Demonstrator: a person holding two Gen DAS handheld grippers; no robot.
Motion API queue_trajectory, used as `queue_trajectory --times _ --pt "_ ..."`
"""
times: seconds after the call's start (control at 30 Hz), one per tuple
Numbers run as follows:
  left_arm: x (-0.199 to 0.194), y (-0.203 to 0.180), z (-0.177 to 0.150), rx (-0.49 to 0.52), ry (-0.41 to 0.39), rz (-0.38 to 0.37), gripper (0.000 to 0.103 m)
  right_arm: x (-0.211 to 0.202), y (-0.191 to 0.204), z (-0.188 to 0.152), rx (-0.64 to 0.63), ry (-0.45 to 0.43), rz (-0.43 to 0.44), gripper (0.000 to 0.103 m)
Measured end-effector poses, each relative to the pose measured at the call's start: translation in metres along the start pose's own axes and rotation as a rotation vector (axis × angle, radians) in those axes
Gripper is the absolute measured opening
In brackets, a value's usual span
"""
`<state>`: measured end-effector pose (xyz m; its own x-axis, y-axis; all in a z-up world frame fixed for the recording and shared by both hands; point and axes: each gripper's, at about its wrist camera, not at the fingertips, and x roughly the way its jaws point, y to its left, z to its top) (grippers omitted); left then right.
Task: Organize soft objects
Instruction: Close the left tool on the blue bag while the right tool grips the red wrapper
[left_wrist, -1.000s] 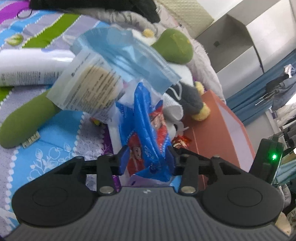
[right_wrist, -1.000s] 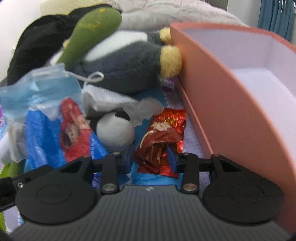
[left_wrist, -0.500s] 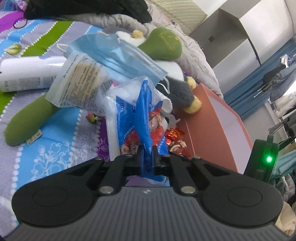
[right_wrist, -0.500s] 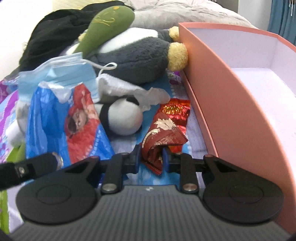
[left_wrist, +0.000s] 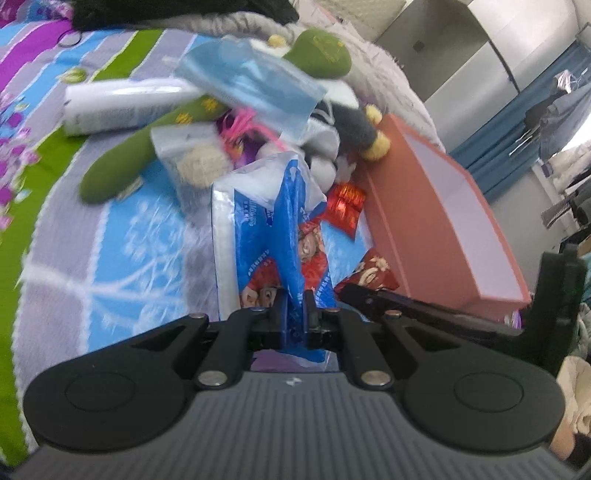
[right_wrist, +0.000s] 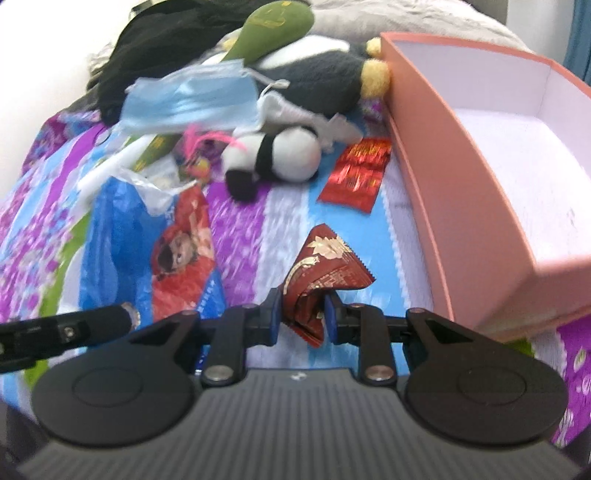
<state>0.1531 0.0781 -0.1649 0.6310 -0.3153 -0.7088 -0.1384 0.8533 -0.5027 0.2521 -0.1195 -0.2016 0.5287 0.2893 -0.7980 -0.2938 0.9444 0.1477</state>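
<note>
The right gripper (right_wrist: 303, 314) was pinched on a dark red packet (right_wrist: 321, 273), jaws drawn in to the crumpled foil and no further, the packet standing up out of the fingers and held clear of the bedspread (right_wrist: 236, 236). The left gripper (left_wrist: 294, 310) was clamped nearly shut on a fold of the blue bag (left_wrist: 284, 229), whose long axis ran straight away from the fingers toward the pile of toys.

What mattered for the drop was the box (right_wrist: 458, 177). Its open top lay to the right of both grippers, its long wall running away from the cameras along the right side of the bedspread. The right gripper was the nearer: in its view the box wall stood just beside the packet, with only a strip of bedspread between. The left gripper had the right one between it and the box, so the packet probably would go in first.

A second red packet (right_wrist: 356, 173) lay flat against the foot of the box wall, near the panda (right_wrist: 280, 158).
</note>
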Motion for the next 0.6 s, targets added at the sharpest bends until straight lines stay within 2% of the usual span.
queue_trajectory --times 0.13,0.27,0.3,0.37,0.4,0.43,0.6 --pt "-0.008 0.009 -0.012 -0.009 0.031 0.029 0.009 -0.013 0.001 -0.015 -0.034 0.032 0.042 0.028" --pt "-0.011 0.015 -0.015 -0.011 0.018 0.071 0.011 -0.012 -0.004 -0.024 -0.029 0.044 0.009 0.031" --pt "-0.011 0.016 -0.015 -0.014 0.015 0.074 0.013 -0.013 -0.007 -0.025 -0.012 0.044 -0.001 0.031" --pt "-0.012 0.019 -0.015 -0.033 0.012 0.068 0.021 -0.013 -0.013 -0.028 0.032 0.031 -0.015 0.042" --pt "-0.013 0.019 -0.014 -0.041 0.009 0.065 0.032 -0.014 -0.016 -0.029 0.052 0.024 -0.015 0.052" --pt "-0.015 0.019 -0.014 -0.045 -0.001 0.064 0.041 -0.016 -0.017 -0.030 0.070 0.012 -0.015 0.055" --pt "-0.013 0.011 -0.013 -0.047 -0.020 0.076 0.043 -0.014 -0.014 -0.035 0.081 -0.044 -0.054 0.055"
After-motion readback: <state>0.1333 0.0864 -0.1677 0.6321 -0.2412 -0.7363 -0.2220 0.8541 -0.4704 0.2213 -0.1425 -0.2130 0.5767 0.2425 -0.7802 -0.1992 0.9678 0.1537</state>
